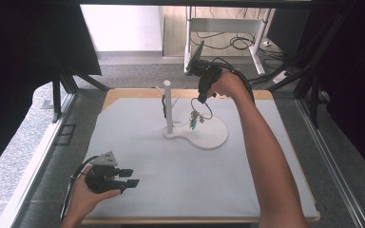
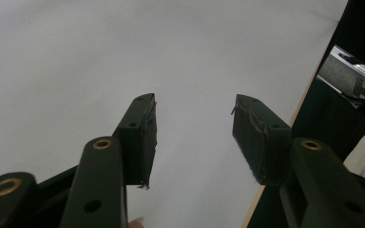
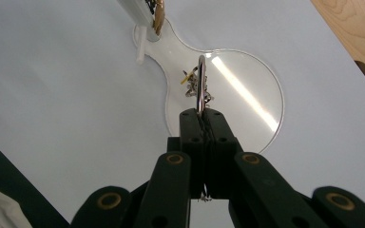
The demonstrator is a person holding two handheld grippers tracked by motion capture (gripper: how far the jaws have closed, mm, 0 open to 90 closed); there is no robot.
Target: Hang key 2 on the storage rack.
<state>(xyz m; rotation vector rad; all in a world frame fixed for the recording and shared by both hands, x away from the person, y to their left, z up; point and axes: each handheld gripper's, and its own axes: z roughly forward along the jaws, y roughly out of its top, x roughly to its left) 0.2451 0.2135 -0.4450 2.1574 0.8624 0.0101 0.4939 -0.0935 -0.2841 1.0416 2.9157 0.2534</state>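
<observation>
A white stand (image 1: 168,105) with an upright post rises from a glossy white base (image 1: 214,135) at the middle of the table. My right gripper (image 1: 202,99) points down above that base and is shut on a metal key ring (image 1: 205,109), from which a small bunch of keys and tags (image 1: 195,119) hangs. In the right gripper view the ring (image 3: 201,83) sticks up edge-on from between the closed jaws, with the keys (image 3: 192,84) dangling over the round base (image 3: 247,102). My left gripper (image 1: 129,176) rests near the table's front left, open, nothing between its fingers (image 2: 142,137).
A light grey mat (image 1: 180,166) covers the wooden table (image 1: 123,93). A thin peg (image 1: 159,89) juts from the post, and something dark hangs beside it (image 1: 164,105). Black curtains flank the table; a desk frame and cables lie on the floor behind (image 1: 237,40).
</observation>
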